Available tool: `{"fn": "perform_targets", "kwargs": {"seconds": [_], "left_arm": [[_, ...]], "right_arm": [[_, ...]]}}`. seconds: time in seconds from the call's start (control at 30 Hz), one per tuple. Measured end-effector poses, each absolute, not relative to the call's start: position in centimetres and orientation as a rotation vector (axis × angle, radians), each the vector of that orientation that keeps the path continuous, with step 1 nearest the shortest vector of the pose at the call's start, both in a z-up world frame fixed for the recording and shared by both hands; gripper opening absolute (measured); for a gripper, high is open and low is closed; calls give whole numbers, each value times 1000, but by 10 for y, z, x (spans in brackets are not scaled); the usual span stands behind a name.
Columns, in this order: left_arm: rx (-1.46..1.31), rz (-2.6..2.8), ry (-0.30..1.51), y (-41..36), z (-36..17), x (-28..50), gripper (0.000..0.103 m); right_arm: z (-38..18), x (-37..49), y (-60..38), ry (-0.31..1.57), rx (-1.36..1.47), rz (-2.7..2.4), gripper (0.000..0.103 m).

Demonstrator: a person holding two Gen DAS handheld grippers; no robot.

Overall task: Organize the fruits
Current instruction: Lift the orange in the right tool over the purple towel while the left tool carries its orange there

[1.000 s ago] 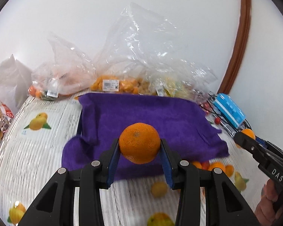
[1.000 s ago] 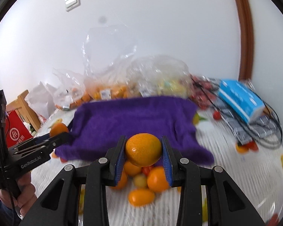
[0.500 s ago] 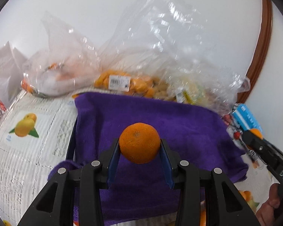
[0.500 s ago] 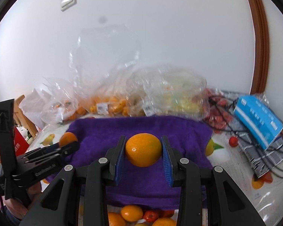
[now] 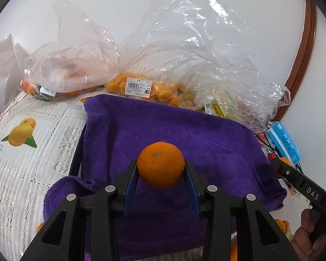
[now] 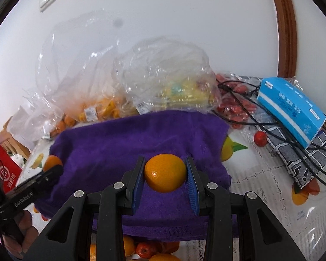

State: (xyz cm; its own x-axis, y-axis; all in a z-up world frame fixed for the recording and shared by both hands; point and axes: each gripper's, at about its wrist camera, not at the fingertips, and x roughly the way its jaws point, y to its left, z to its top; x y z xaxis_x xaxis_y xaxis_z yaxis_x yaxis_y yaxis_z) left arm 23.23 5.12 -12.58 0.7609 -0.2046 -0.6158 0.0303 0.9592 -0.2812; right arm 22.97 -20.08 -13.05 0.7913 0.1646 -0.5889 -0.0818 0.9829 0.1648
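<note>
My left gripper (image 5: 161, 174) is shut on an orange mandarin (image 5: 160, 164) and holds it above the purple towel (image 5: 184, 139). My right gripper (image 6: 165, 175) is shut on a lighter orange mandarin (image 6: 165, 173), also above the purple towel (image 6: 123, 143), nearer its right side. The right gripper shows at the right edge of the left wrist view (image 5: 280, 165). The left gripper shows at the left edge of the right wrist view (image 6: 54, 169). Loose oranges and small red fruits (image 6: 144, 250) lie on the table by the towel's near edge.
Clear plastic bags of fruit (image 5: 141, 87) stand behind the towel against the wall. A blue box (image 6: 291, 108), black cables (image 6: 260, 117) and a patterned pouch (image 6: 293, 156) lie at the right. A red box (image 6: 6, 174) is at the left.
Both grippers have moved forward over the purple towel, each still holding its mandarin. The loose fruit pile now lies below and behind the fingers.
</note>
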Motion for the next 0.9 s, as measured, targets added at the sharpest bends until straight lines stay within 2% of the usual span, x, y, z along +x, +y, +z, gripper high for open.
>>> {"fn": "perform_targets", "kwargs": {"seconds": [0.9], "left_arm": [[-256, -112, 722, 49, -132, 238, 39]], "right_arm": [[-153, 244, -191, 736, 104, 138, 36]]}}
